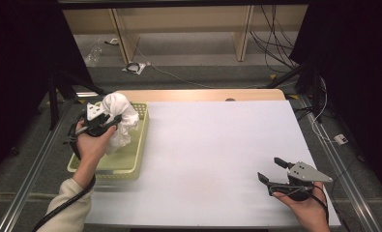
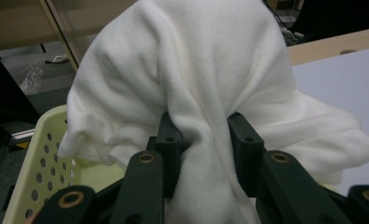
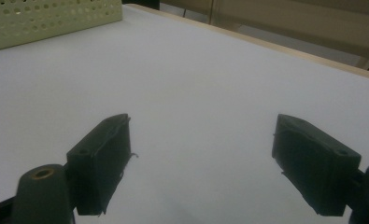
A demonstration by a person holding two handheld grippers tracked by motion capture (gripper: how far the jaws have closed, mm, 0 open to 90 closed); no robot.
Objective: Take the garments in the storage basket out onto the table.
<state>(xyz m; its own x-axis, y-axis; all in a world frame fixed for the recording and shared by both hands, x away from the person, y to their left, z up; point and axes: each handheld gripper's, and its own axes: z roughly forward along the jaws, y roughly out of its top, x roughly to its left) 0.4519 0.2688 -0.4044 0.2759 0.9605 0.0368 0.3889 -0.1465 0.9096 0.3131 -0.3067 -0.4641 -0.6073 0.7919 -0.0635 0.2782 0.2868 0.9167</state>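
A white cloth (image 1: pixel 120 117) hangs bunched above the pale yellow perforated basket (image 1: pixel 136 162) at the table's left side. My left gripper (image 1: pixel 112 121) is shut on it; in the left gripper view a fold of the cloth (image 2: pixel 205 79) is pinched between the two black jaws of the left gripper (image 2: pixel 204 135), with the basket (image 2: pixel 37 158) below. My right gripper (image 1: pixel 270 170) rests low over the white table sheet near the front right, open, nothing between its jaws. In the right gripper view the right gripper (image 3: pixel 203 163) has its jaws wide apart above bare sheet, the basket (image 3: pixel 51 21) far off.
A white sheet (image 1: pixel 213 145) covers the table, with a wooden edge (image 1: pixel 203 94) at the back. Metal rails run along both sides. Cables and shelf legs lie on the floor beyond the table.
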